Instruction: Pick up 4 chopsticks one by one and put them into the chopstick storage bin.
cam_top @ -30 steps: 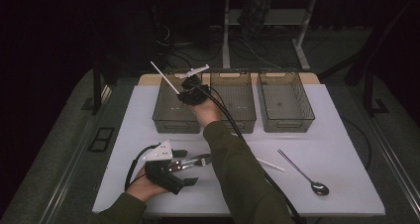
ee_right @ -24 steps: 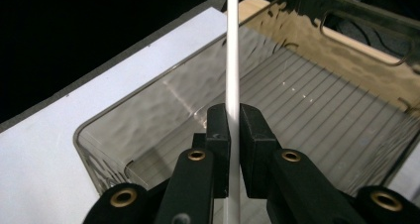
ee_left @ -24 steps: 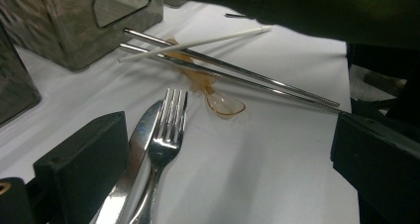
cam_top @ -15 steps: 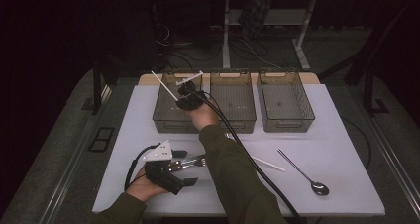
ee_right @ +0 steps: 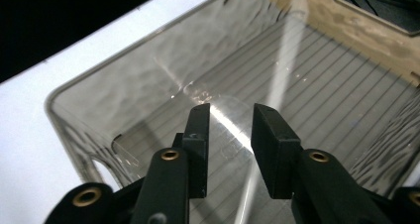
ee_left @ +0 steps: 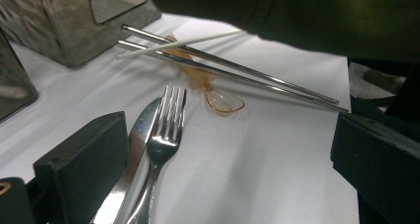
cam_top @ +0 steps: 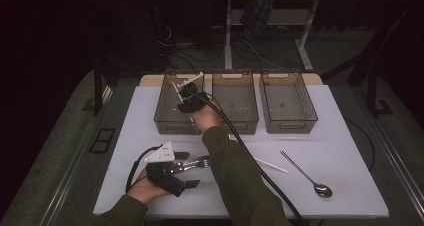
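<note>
My right gripper (cam_top: 184, 97) hangs over the left mesh bin (cam_top: 167, 120). In the right gripper view its jaws (ee_right: 229, 120) stand a little apart with nothing pinched. A blurred white chopstick (ee_right: 282, 70) slants across the bin floor below them, and its end pokes up by the gripper (cam_top: 176, 89). My left gripper (cam_top: 187, 169) rests open at the front left. Its wide jaws (ee_left: 228, 149) flank a metal fork (ee_left: 163, 135) that lies on a knife (ee_left: 141, 130).
Beyond the fork lie two metal chopsticks (ee_left: 223, 70), a white chopstick (ee_left: 178, 40) and an amber plastic spoon (ee_left: 223, 100). A middle bin (cam_top: 235, 123) and a right bin (cam_top: 287, 123) stand beside the left one. A metal spoon (cam_top: 305, 173) lies front right.
The right gripper has sunk slightly toward the left bin. The long white chopstick that stuck out from it has dropped down into the bin. The left gripper has stayed put.
</note>
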Available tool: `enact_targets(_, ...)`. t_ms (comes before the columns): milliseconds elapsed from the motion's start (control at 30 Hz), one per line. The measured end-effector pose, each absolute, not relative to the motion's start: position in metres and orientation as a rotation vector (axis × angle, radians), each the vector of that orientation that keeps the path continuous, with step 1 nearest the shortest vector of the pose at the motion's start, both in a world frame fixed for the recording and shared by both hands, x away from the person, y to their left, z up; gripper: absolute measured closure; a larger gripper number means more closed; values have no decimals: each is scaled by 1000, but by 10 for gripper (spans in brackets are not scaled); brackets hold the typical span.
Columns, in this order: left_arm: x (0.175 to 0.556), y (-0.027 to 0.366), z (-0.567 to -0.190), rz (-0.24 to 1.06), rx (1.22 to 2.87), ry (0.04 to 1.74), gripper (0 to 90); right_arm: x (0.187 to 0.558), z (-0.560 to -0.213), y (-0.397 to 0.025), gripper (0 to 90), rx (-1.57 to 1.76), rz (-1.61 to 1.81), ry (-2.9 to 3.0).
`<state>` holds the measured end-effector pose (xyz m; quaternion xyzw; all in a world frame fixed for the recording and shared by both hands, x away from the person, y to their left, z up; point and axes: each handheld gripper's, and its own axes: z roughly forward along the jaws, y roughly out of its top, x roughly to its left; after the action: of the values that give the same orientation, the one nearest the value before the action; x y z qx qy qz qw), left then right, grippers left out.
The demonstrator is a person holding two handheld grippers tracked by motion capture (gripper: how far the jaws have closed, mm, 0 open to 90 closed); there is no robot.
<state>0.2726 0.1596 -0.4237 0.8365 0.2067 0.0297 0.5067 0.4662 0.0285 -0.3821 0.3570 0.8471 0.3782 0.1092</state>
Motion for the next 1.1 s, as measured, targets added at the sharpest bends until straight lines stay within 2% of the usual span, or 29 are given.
enact_targets(333,273,159,-424,76,2025,500,5,451,-360,8,517,986,1199,2538)
enact_targets(500,273,159,-424,76,2025,502,5,441,-351,-10,469,962,1228,2574)
enact_targets(1100,273,159,-426,91,2036,516,4,407,-337,-88,395,871,1326,2534)
